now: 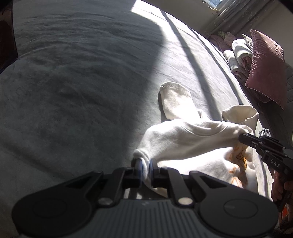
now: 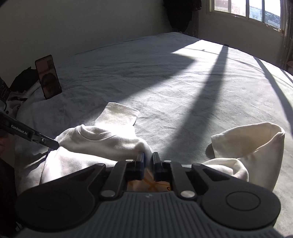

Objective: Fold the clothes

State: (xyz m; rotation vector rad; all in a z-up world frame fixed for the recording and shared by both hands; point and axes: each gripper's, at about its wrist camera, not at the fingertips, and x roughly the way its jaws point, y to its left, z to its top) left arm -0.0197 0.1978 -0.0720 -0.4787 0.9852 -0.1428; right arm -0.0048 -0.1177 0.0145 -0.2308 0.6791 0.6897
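The white sweatshirt [image 1: 185, 141] lies bunched on the grey bed [image 1: 73, 82], close to the near edge, in the sunlit band that crosses the bed toward the window [image 2: 247, 11] side. I have both claws clenched on it. The left claw [image 1: 145, 165] pinches a fold of white cloth at the garment's left end; the right claw [image 2: 148, 158] is shut on cloth at its right end, with the orange print visible just behind the jaws. Between the two grips the fabric sags in a soft ridge.

I judge the step in hand to be lifting and spreading the garment so it can be laid flat. To do it well, I would raise both claws together, keep them level, and draw them apart until the ridge goes taut, without tugging hard enough to slip a grip.

One sleeve [image 2: 119, 115] stretches away from the left claw toward the middle of the bed; the other sleeve [image 2: 252, 144] curls up beside the right claw, toward the right edge. A phone [image 2: 48, 76] stands propped near the left edge, well apart.
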